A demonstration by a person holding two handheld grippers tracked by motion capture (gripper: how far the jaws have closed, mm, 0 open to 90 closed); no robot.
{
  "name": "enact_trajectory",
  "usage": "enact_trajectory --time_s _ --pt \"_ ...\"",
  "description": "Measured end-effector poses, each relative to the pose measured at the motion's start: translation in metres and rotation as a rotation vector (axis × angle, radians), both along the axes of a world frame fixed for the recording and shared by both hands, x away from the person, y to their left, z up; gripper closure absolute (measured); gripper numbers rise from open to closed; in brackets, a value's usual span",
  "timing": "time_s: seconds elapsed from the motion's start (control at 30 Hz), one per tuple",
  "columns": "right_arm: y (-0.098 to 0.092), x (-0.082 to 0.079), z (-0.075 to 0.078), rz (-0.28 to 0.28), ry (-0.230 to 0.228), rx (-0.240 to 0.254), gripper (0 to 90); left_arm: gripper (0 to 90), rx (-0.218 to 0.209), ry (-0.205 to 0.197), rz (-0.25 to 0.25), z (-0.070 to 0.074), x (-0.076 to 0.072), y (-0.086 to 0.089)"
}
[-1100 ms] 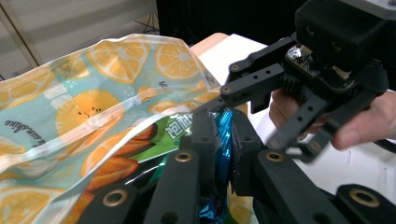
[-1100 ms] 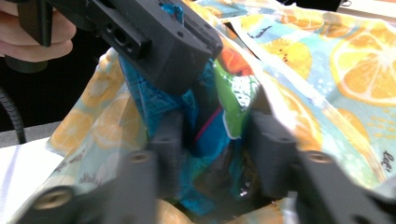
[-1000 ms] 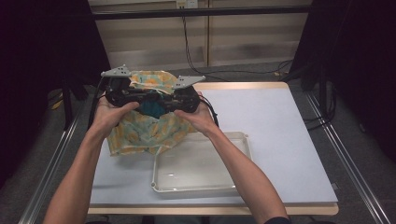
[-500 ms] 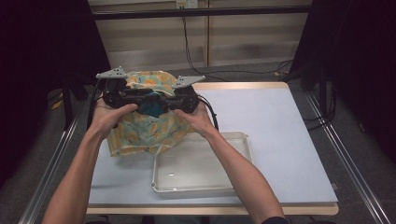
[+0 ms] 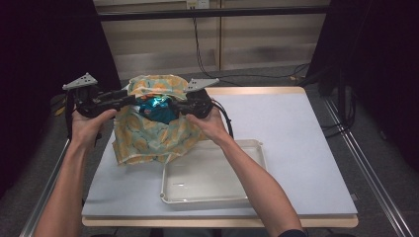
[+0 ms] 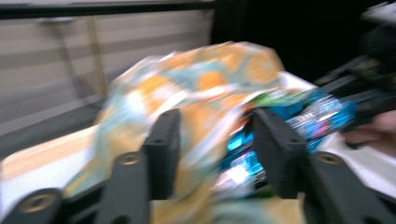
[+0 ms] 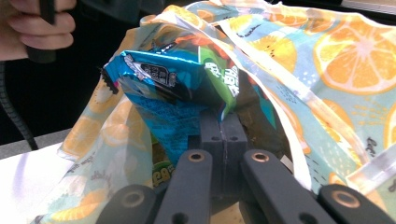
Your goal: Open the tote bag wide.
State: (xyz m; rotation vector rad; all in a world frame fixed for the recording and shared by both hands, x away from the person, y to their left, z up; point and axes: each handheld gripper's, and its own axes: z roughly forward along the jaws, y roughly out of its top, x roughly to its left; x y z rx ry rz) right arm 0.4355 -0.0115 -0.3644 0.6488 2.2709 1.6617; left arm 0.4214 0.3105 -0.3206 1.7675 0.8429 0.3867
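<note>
2 grippers are up at the far left of the table, 1 in each of the person's hands. The right gripper [image 5: 184, 105] has its jaws pressed together on the blue snack packet [image 5: 157, 109]; in the right gripper view the black pads meet flat under the crinkled blue-and-green foil [image 7: 175, 88], pinching its lower edge. That packet sits in the mouth of the orange-print bag [image 5: 148, 131], whose fabric rises around and behind it. The left gripper [image 5: 129, 97] has its jaws standing apart, and they have just been opening; in the left gripper view, which is blurred, the bag's cloth [image 6: 205, 93] lies between the 2 black fingers [image 6: 163, 140], and whether either pad touches the cloth I cannot tell. The left hand [image 5: 89, 129] is out beyond the bag's left edge, over the table's side, while the right hand [image 5: 210, 123] sits just right of the bag. Both grey 3-cornered plates ride on top of the grippers, level with the bag's upper rim.

Nearer the person, a shallow white tray [image 5: 247, 197] lies on the pale blue table [image 5: 306, 143], its far left corner just beside the bag's lower edge. Black cables [image 5: 197, 44] hang down the wall panels behind the table.
</note>
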Motion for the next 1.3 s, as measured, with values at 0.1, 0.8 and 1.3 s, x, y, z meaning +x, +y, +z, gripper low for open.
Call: enact_trajectory --time_s 0.1,0.8,1.3 --pt "-0.001 0.001 0.000 -0.002 0.003 0.002 90.0 35.2 0.029 0.003 0.019 -0.012 0.002 0.003" --pt "-0.007 -0.010 0.011 0.025 -0.019 0.023 90.0 89.5 0.005 0.094 0.138 -0.044 0.028 0.030" --pt "-0.008 -0.013 0.027 0.034 -0.038 0.067 90.0 51.1 -0.024 0.037 0.178 -0.032 0.006 0.039"
